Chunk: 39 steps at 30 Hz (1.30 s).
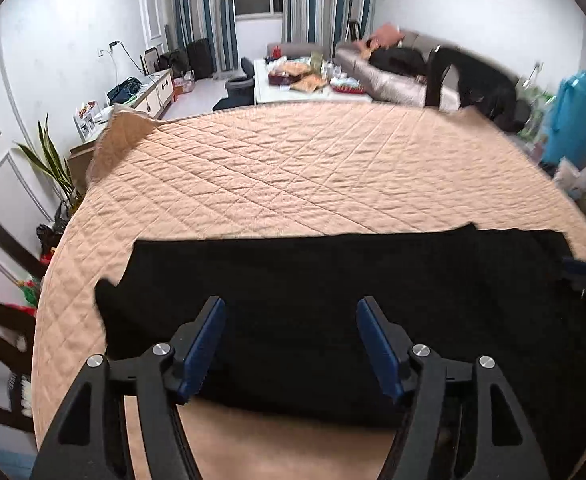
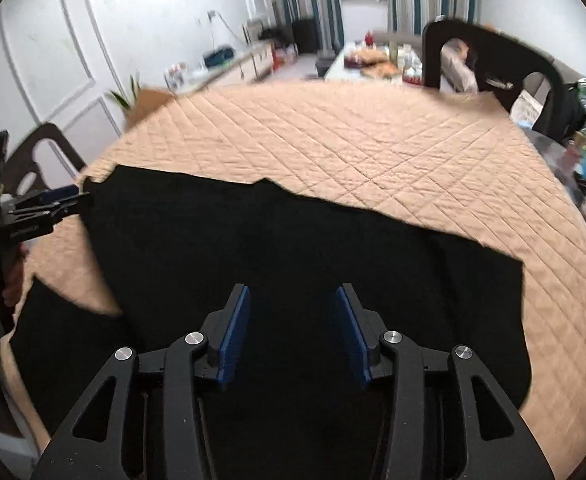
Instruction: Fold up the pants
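Black pants point(image 1: 333, 280) lie spread flat on a peach quilted table cover point(image 1: 293, 168), near its front edge. My left gripper point(image 1: 291, 312) is open and empty, hovering just above the pants near their left end. In the right wrist view the pants point(image 2: 293, 248) fill the middle. My right gripper point(image 2: 293, 300) is open and empty above them. The left gripper point(image 2: 59, 198) also shows in the right wrist view at the pants' far left edge. The right gripper's blue pads point(image 1: 577, 266) show at the right edge of the left wrist view.
Dark chairs stand around the table: one at the far side point(image 2: 489, 56) and one at the left point(image 2: 33, 160). A plant point(image 1: 53, 164) stands at the left. A cluttered low table point(image 1: 305, 76), a sofa point(image 1: 393, 72) and a blue bag point(image 1: 573, 116) are behind.
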Motion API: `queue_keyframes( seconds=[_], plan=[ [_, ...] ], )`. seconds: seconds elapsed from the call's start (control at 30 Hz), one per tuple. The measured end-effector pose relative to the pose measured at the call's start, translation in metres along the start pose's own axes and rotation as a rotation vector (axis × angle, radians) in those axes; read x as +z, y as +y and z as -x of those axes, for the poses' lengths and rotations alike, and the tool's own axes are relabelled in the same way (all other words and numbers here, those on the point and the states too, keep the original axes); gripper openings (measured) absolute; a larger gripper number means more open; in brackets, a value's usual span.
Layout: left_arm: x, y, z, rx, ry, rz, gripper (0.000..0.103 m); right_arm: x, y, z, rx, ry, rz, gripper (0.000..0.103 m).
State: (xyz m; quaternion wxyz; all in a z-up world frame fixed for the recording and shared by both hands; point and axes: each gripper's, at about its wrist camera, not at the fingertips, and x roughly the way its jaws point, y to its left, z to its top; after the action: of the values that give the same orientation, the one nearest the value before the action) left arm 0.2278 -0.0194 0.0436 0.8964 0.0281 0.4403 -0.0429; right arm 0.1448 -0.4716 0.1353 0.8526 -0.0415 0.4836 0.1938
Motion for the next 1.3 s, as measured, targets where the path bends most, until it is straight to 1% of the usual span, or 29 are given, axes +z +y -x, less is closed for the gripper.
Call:
queue_keyframes(
  seconds=[0.03, 0.1, 0.2, 0.27, 0.3, 0.33, 0.37, 0.4, 0.43, 0.47, 0.5, 0.53, 0.57, 0.6, 0.63, 0.7, 0.77, 0.8, 0.87, 0.93, 1.0, 1.1, 1.13, 1.2, 1.27, 1.3],
  plan=[
    [0.004, -0.001, -0.006, 0.011, 0.002, -0.011, 0.071, 0.006, -0.005, -0.008, -0.029, 0.005, -0.022, 0.046],
    [0.011, -0.006, -0.017, 0.018, 0.007, -0.019, 0.071, 0.016, -0.014, -0.022, -0.047, 0.021, -0.052, 0.046],
    [0.016, -0.007, -0.034, 0.001, 0.016, 0.023, 0.071, 0.024, -0.020, -0.038, -0.074, 0.044, -0.071, 0.046],
    [0.013, -0.008, -0.047, -0.018, 0.044, 0.044, 0.072, 0.025, -0.019, -0.049, -0.098, 0.079, -0.064, 0.046],
    [0.009, -0.011, -0.055, -0.010, 0.064, 0.040, 0.073, 0.025, -0.019, -0.055, -0.114, 0.099, -0.059, 0.047],
    [0.004, -0.015, -0.056, 0.015, 0.033, 0.018, 0.078, 0.026, -0.017, -0.056, -0.154, 0.077, -0.035, 0.049],
    [0.001, -0.018, -0.056, 0.031, 0.015, 0.005, 0.080, 0.026, -0.015, -0.059, -0.172, 0.087, -0.034, 0.050],
    [0.000, -0.019, -0.056, 0.037, 0.007, 0.015, 0.080, 0.026, -0.015, -0.059, -0.176, 0.080, -0.051, 0.050],
    [-0.001, -0.020, -0.054, 0.035, 0.011, 0.030, 0.075, 0.026, -0.016, -0.059, -0.178, 0.080, -0.072, 0.050],
    [-0.002, -0.022, -0.053, 0.031, 0.010, 0.034, 0.063, 0.026, -0.017, -0.059, -0.181, 0.081, -0.078, 0.048],
    [-0.002, -0.025, -0.051, 0.021, 0.005, 0.023, 0.053, 0.026, -0.015, -0.059, -0.179, 0.076, -0.070, 0.032],
    [-0.003, -0.032, -0.048, -0.003, 0.003, 0.008, 0.032, 0.027, -0.015, -0.058, -0.169, 0.073, -0.074, 0.022],
    [-0.003, -0.037, -0.046, -0.005, 0.005, -0.002, 0.010, 0.029, -0.015, -0.058, -0.166, 0.074, -0.080, 0.009],
    [-0.002, -0.044, -0.045, -0.004, 0.012, -0.012, 0.005, 0.028, -0.013, -0.057, -0.173, 0.076, -0.073, 0.007],
    [-0.003, -0.049, -0.042, 0.020, 0.018, -0.021, 0.005, 0.029, -0.011, -0.057, -0.178, 0.073, -0.064, 0.007],
    [-0.004, -0.051, -0.036, 0.033, 0.017, -0.028, 0.004, 0.027, -0.006, -0.047, -0.166, 0.045, -0.066, 0.006],
    [-0.002, -0.044, -0.019, 0.020, -0.017, -0.021, 0.004, 0.024, -0.004, -0.033, -0.147, 0.004, -0.066, 0.006],
    [-0.003, -0.042, -0.009, 0.010, -0.038, -0.021, 0.004, 0.021, -0.002, -0.019, -0.127, -0.023, -0.063, 0.006],
    [-0.010, -0.041, 0.021, -0.005, -0.096, -0.031, 0.004, 0.014, 0.001, 0.004, -0.099, -0.069, -0.065, 0.006],
    [-0.022, -0.043, 0.051, -0.028, -0.149, -0.042, 0.004, 0.002, 0.004, 0.033, -0.069, -0.123, -0.064, 0.006],
    [-0.041, -0.043, 0.084, -0.052, -0.207, -0.048, 0.004, -0.015, 0.007, 0.058, -0.046, -0.169, -0.072, 0.005],
    [-0.086, -0.044, 0.133, -0.099, -0.297, -0.052, 0.004, -0.059, 0.016, 0.098, -0.027, -0.250, -0.069, 0.005],
    [-0.104, -0.044, 0.144, -0.117, -0.314, -0.049, 0.004, -0.081, 0.017, 0.112, -0.008, -0.280, -0.089, 0.005],
    [-0.138, -0.045, 0.158, -0.151, -0.337, -0.048, 0.004, -0.115, 0.018, 0.129, 0.011, -0.320, -0.119, 0.005],
    [-0.180, -0.049, 0.166, -0.193, -0.330, -0.040, 0.004, -0.156, 0.020, 0.139, 0.037, -0.348, -0.168, 0.005],
    [-0.191, -0.049, 0.165, -0.210, -0.322, -0.033, 0.004, -0.172, 0.020, 0.140, 0.051, -0.351, -0.188, 0.005]
  ],
)
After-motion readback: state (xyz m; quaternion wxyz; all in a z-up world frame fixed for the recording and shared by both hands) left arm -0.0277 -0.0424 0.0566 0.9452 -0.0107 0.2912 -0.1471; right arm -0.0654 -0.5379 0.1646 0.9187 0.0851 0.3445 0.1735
